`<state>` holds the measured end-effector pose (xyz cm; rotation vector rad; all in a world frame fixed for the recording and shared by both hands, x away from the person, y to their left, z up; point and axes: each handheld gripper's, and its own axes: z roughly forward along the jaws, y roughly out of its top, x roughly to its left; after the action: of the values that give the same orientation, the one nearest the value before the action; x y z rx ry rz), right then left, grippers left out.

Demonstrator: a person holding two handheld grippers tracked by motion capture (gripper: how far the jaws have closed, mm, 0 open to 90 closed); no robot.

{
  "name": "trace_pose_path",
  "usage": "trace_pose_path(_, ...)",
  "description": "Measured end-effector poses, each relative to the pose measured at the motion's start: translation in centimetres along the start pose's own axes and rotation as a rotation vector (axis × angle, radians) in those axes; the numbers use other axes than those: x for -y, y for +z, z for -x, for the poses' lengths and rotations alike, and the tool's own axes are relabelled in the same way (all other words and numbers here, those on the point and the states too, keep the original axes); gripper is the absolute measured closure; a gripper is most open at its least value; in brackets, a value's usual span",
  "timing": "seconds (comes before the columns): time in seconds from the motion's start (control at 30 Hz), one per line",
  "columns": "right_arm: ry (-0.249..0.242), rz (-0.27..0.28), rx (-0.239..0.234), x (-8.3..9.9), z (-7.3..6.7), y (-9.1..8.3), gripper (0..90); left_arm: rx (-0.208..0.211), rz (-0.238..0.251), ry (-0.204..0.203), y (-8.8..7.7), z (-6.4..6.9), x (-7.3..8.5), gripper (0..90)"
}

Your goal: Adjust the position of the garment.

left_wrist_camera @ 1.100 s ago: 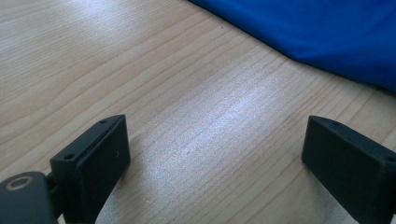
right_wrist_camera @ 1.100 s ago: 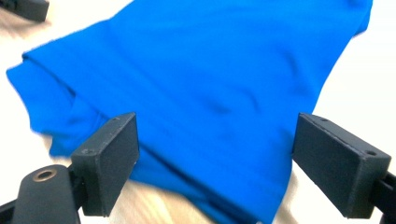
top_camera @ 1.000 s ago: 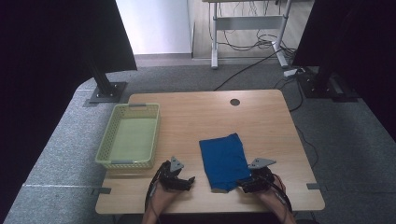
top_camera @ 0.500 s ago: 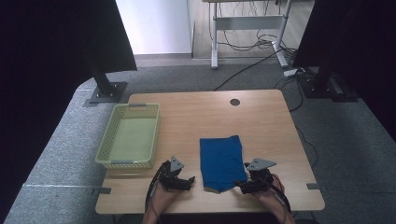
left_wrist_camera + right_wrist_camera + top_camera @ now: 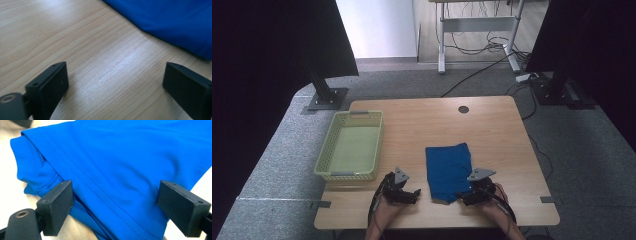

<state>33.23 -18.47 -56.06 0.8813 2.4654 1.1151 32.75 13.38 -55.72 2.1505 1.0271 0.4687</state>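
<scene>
From above, the folded blue cloth lies low and centre on the wooden table, my left gripper just left of it, my right gripper at its lower right corner, and a green basket at left. In my left gripper view, my jaws stand spread over bare wood, the cloth at upper right. In my right gripper view, my jaws are spread wide astride the cloth's stitched hem.

High view overlooks the table; both claw views sit close above it.
</scene>
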Motion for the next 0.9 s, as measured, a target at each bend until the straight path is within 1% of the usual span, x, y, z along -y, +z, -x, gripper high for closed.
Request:
trace_pose_path(0.03, 0.004, 0.000, 0.005, -0.1, 0.2, 0.1, 13.6, -0.001, -0.001, -0.002, 0.0, 0.0, 0.0, 3.7)
trace_pose_path(0.2, 0.028, 0.001, 0.032, -0.4, 1.1, 0.5, 13.7, -0.003, -0.001, -0.003, 0.0, 0.0, 0.0, 3.7)
trace_pose_path(0.23, 0.028, 0.001, 0.032, -0.4, 1.1, 0.5, 13.7, -0.003, -0.001, -0.003, 0.0, 0.0, 0.0, 4.0)
trace_pose_path(0.27, 0.033, 0.001, 0.038, -0.6, 1.5, 0.6, 13.8, -0.001, 0.000, -0.001, 0.0, 0.0, 0.0, 4.3)
trace_pose_path(0.57, 0.040, 0.001, 0.046, -1.1, 2.8, 1.3, 13.7, 0.000, 0.000, 0.000, 0.0, 0.0, 0.0, 4.3)
trace_pose_path(0.9, 0.045, 0.001, 0.055, -2.1, 4.4, 2.4, 13.8, -0.004, 0.000, -0.005, 0.0, 0.1, 0.0, 4.0)
